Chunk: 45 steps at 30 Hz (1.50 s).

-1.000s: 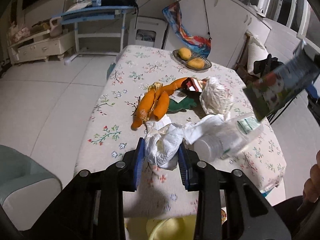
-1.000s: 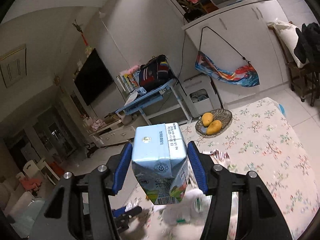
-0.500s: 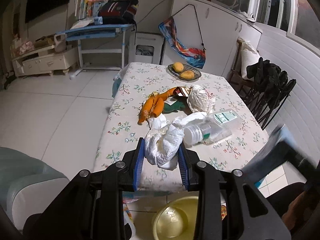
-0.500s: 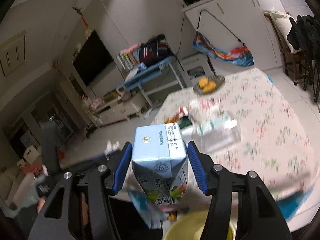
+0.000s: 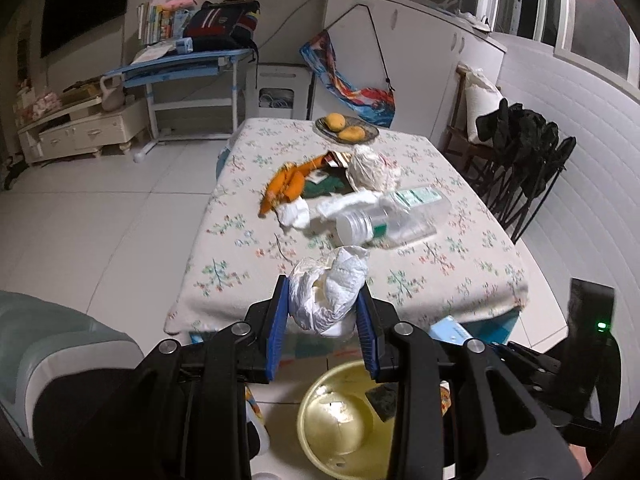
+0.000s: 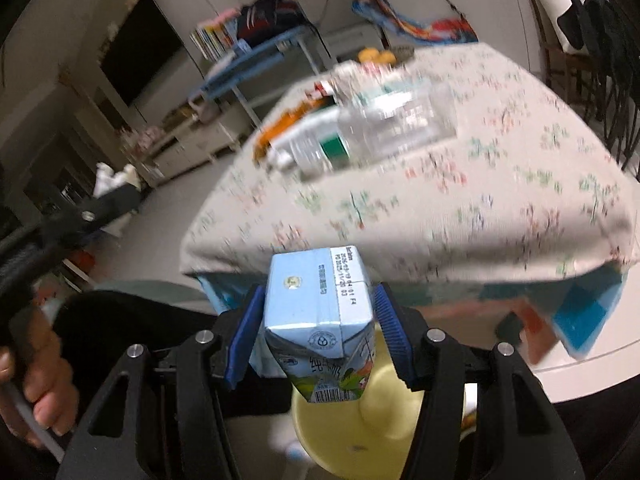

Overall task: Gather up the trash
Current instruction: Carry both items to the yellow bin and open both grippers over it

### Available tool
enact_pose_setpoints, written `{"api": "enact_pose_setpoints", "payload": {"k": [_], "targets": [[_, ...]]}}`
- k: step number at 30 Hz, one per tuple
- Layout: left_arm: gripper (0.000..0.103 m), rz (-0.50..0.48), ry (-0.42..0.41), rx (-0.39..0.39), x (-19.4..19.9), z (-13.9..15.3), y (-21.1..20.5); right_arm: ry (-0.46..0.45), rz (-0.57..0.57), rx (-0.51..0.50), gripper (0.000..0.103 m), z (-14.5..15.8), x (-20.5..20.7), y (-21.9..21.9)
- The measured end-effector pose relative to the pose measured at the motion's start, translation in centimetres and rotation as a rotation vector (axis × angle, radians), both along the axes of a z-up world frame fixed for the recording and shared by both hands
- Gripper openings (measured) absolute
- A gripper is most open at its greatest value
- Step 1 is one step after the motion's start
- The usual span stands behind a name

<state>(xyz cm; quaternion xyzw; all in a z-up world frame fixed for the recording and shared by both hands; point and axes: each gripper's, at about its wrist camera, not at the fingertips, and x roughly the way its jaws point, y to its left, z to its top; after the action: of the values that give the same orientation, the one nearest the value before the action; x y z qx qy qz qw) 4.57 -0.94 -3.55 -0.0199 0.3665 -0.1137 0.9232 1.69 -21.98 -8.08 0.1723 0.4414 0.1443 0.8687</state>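
The table (image 5: 472, 272), draped in a floral cloth, stretches out ahead of both tongs, its near edge just beyond their tips. Below the tips, on the floor in front of the table, sits a yellow bin (image 5: 344, 420); from the right wrist view the same bin (image 6: 340, 420) shows directly under the carton.

On the cloth, well ahead of the tongs, trash remains: a clear plastic bottle (image 5: 396, 220) lying on its side, a crumpled white bag (image 5: 372, 168) behind it, orange peels (image 5: 286, 186) to its left, and loose tissue (image 5: 296, 216) between peels and bottle. A dish of fruit (image 5: 346, 130) stands at the far end.

The right gripper (image 6: 320, 336) is clamped on a light blue milk carton (image 6: 318, 312), its blue pads pressing both sides, the carton tipped with its barcode end hanging down over the bin. The left gripper (image 5: 323, 320) is closed around a wad of white tissue (image 5: 326, 296), held just above and short of the bin's mouth.

The step in hand appears to be the drop-off: both pieces have been carried clear of the table toward the bin. The next move likely calls for centring each load over the opening, the tissue needing to come a little nearer, then parting the jaws so the items fall inside rather than on the floor. The bottle, bag and peels are left to fetch.
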Motion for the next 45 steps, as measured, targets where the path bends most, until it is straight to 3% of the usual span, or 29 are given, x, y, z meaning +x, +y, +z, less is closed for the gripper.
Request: {"api": "enact_pose_setpoints", "payload": {"k": [14, 20, 27, 33, 38, 42, 45], "targets": [[0.031, -0.041, 0.017, 0.012, -2.1, -0.8, -1.3, 0.183, 0.003, -0.052, 0.056, -3.9, -0.5, 0.0], [0.031, -0.056, 0.023, 0.022, -2.4, -1.0, -1.9, 0.183, -0.015, -0.032, 0.057, -3.5, -0.6, -0.4], [0.031, -0.076, 0.044, 0.033, -2.6, -1.6, -2.6, 0.090, -0.075, -0.034, 0.058, -1.5, -1.1, -1.4], [0.031, -0.097, 0.090, 0.036, -2.6, -3.2, -3.2, -0.078, -0.146, -0.145, 0.066, 2.0, -2.1, -1.8], [0.031, -0.153, 0.182, 0.042, -2.8, -6.2, -4.6, -0.164, -0.204, -0.258, 0.076, 3.8, -2.2, -2.0], [0.034, -0.197, 0.279, 0.065, -2.8, -8.9, -5.7, -0.189, -0.247, -0.321, 0.081, 4.5, -2.1, -2.5], [0.038, -0.205, 0.307, 0.094, -2.9, -10.1, -6.1, -0.206, -0.277, -0.360, 0.087, 5.1, -2.2, -2.8]]}}
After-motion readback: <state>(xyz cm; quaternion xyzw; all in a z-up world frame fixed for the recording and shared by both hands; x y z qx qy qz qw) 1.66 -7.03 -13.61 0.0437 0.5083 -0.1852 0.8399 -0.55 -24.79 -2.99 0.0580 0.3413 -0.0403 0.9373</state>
